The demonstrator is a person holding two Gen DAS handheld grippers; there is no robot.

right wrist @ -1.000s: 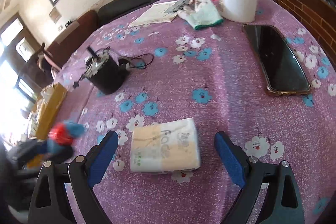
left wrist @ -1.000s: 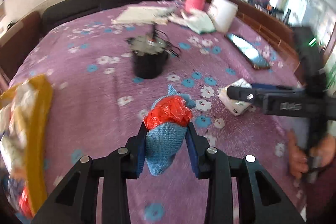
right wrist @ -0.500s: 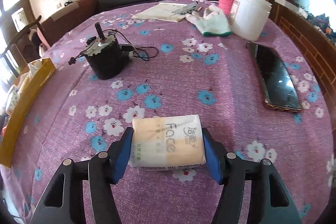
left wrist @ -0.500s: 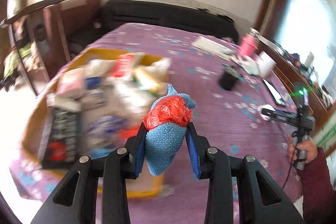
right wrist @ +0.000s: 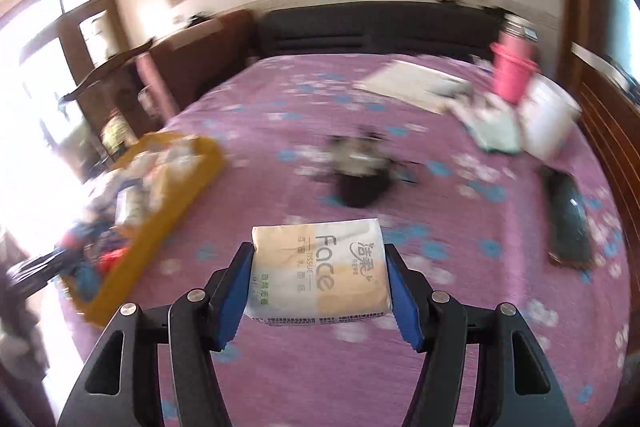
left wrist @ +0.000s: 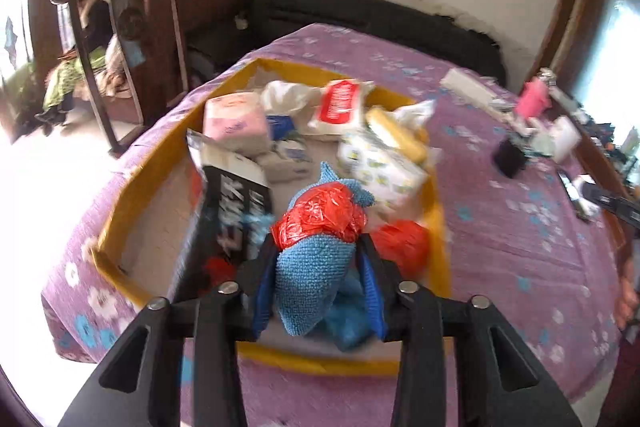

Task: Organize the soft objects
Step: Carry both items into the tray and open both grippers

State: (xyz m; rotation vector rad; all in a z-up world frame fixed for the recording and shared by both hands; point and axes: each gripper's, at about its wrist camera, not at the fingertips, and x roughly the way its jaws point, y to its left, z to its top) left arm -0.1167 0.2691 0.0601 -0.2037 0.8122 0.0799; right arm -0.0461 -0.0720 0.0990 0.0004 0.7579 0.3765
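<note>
Over the yellow-rimmed tray (left wrist: 434,223) at the table's corner, the left gripper (left wrist: 318,285) had its jaws closed on a blue knitted cloth bundle (left wrist: 316,283) wrapped partly in red plastic (left wrist: 320,215). The bundle hung above the tray's near end, over a loose red bag (left wrist: 400,243) and a blue piece of plastic (left wrist: 348,323) lying inside. Farther in, the tray held tissue packs: a pink one (left wrist: 234,125), a red-and-white one (left wrist: 340,103), a patterned one (left wrist: 380,167), and a tall black box (left wrist: 236,219) leaning at the left.

Across the purple flowered tablecloth (right wrist: 460,307), the right gripper (right wrist: 320,281) had its jaws pressed against both sides of a "Face" tissue pack (right wrist: 318,277), which appeared lifted clear of the cloth. From that view the tray (right wrist: 160,223) lay well off to the left, and both views were blurred by motion.

The step in hand looked like dropping the bundle into the tray. To do it well, the left hand should lower until the bundle was below the rim before the jaws parted, aiming for the open near corner rather than the leaning box, since the soft cloth would slump and the slick plastic could slide. Opening wide would free any knit snagged on the pads. The right hand should wait until the left had cleared the tray.
</note>
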